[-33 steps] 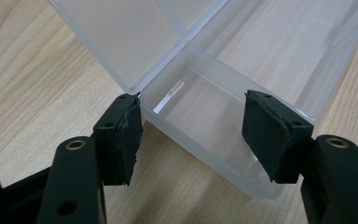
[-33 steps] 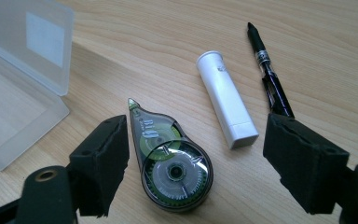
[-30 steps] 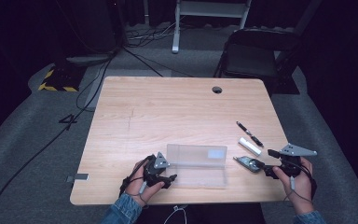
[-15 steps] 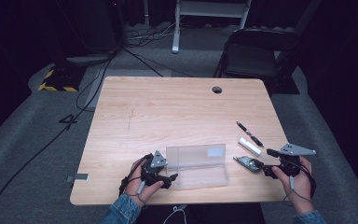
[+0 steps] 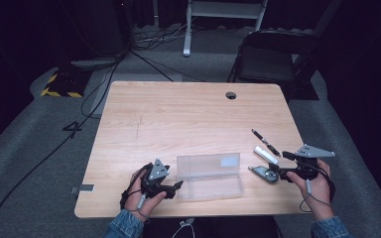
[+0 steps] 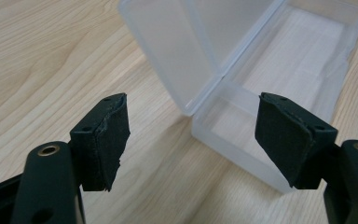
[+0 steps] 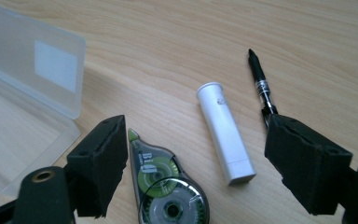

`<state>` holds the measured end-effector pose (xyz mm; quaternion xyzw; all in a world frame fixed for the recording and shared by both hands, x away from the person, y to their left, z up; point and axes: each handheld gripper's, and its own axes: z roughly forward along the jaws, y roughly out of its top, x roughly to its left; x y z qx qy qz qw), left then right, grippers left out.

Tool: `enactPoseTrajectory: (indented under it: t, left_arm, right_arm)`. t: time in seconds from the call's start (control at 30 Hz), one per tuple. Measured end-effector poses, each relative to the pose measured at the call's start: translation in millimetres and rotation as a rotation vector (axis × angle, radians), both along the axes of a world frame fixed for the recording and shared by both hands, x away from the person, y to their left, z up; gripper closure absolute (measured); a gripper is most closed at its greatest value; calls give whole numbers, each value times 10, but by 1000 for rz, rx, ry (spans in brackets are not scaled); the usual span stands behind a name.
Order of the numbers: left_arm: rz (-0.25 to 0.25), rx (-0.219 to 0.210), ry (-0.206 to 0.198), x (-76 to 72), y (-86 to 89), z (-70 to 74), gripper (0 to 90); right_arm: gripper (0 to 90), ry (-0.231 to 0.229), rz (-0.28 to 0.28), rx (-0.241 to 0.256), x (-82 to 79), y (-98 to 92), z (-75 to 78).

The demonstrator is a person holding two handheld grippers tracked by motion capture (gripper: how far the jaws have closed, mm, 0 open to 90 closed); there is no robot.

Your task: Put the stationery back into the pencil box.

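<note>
While both tools [image 5: 177, 186] [image 5: 274, 171] gape empty, the wooden table [image 5: 188, 119] stands on grey carpet [image 5: 39, 148].

We see a pale wooden surface [image 5: 188, 119] with a round hole [image 5: 231, 95] near its far edge. On it lie an open clear plastic case [image 5: 209, 176], a correction-tape dispenser [image 5: 263, 173], a white tube [image 5: 266, 154] and a black pen [image 5: 265, 142].

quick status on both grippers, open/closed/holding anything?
Left gripper: open, holding nothing, jaws facing a corner of the clear plastic case.
Right gripper: open, holding nothing, over the correction tape and white tube.
</note>
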<state>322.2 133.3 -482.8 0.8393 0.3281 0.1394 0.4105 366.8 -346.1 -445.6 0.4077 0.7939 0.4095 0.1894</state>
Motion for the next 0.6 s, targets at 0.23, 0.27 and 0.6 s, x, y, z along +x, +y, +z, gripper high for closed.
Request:
enactPoseTrajectory:
  t: [0.23,0.27,0.6]
  left_arm:
    - [65,28,24,-82,182,-19,277]
    - [81,38,28,-99,214,-31,282]
    - [221,74,79,-168,532,-165,301]
  right_arm:
    - [365,5,-6,-2,140,-1,57]
    - [410,10,1,-8,163,-2,65]
    - [680,75,31,-57,507,48,142]
